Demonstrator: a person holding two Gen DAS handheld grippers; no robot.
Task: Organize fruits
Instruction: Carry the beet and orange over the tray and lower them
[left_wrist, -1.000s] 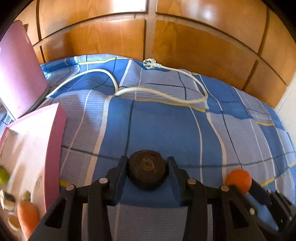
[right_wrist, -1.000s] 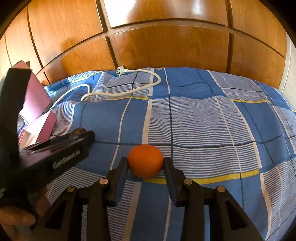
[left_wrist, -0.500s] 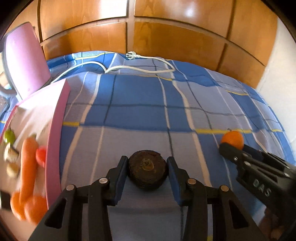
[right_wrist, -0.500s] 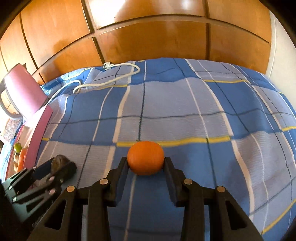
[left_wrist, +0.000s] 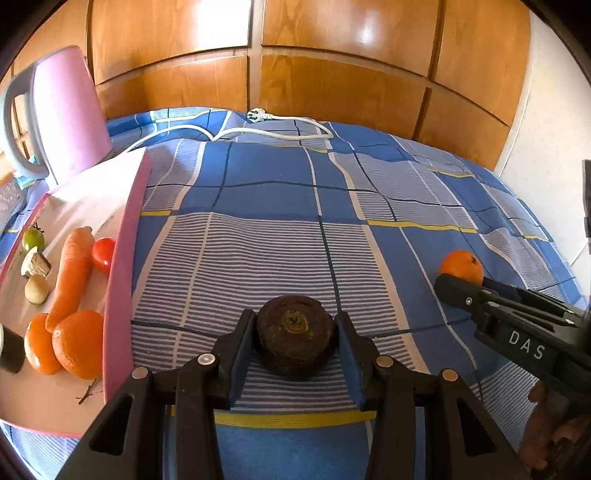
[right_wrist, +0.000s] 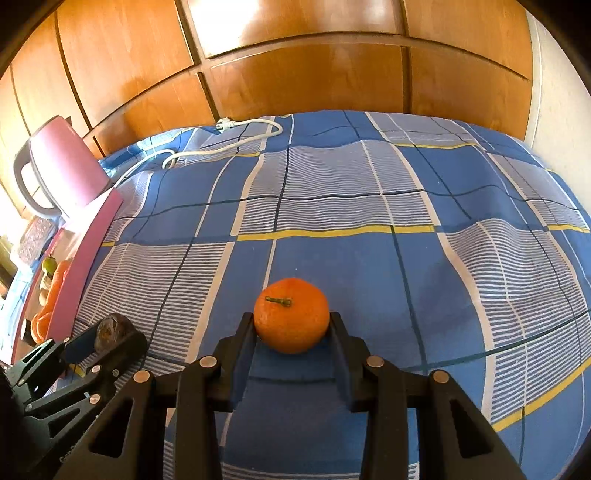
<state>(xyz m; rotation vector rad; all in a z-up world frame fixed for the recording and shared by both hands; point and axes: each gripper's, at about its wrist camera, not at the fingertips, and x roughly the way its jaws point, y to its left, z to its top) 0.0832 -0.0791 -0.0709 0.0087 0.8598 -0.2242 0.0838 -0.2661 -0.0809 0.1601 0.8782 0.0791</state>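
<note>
Tray (left_wrist: 122, 258): carrot (left_wrist: 70, 273), oranges | left claw (left_wrist: 295, 343) grips dark fruit (left_wrist: 295, 341) | right claw (right_wrist: 291, 332) grips tangerine (right_wrist: 291, 314)

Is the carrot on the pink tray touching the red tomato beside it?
Touching. The left wrist view shows the carrot lying against the tomato on the tray, with no gap.

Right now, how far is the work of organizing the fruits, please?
Partly done. Two oranges, a carrot and a red tomato already lie on the pink tray. In hand: the left gripper is shut on a dark brown round fruit, the right gripper on an orange, both above the blue checked cloth. Left: placing these two.
</note>
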